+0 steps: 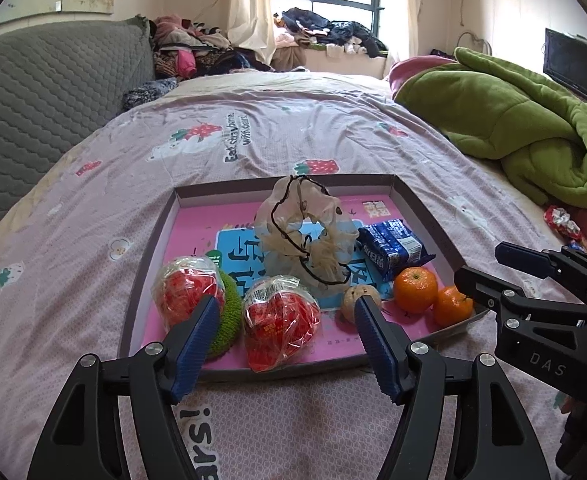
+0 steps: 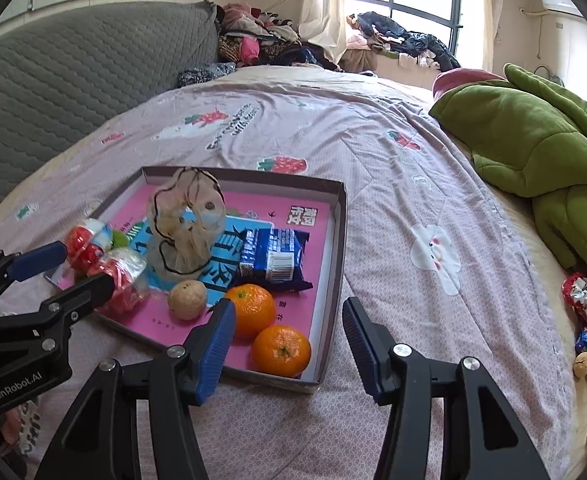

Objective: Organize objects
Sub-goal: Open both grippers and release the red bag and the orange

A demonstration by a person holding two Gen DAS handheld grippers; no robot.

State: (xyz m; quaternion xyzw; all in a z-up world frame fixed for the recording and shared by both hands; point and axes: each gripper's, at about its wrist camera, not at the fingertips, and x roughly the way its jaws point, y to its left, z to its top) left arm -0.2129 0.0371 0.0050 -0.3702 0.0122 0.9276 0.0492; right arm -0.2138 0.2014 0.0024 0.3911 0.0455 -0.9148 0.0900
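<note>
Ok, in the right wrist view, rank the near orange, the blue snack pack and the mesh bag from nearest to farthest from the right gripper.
From the right gripper:
1. Near orange, in the tray's front corner, just beyond the fingertips.
2. Blue snack pack, mid-tray, behind both oranges.
3. Mesh bag, farther back and to the left.

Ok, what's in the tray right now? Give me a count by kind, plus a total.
Oranges: 2
Red wrapped sweet packs: 2
Blue snack packet: 1
Walnut: 1
Sheer drawstring pouch: 1
Green knitted item: 1
Total: 8 in the tray
</note>
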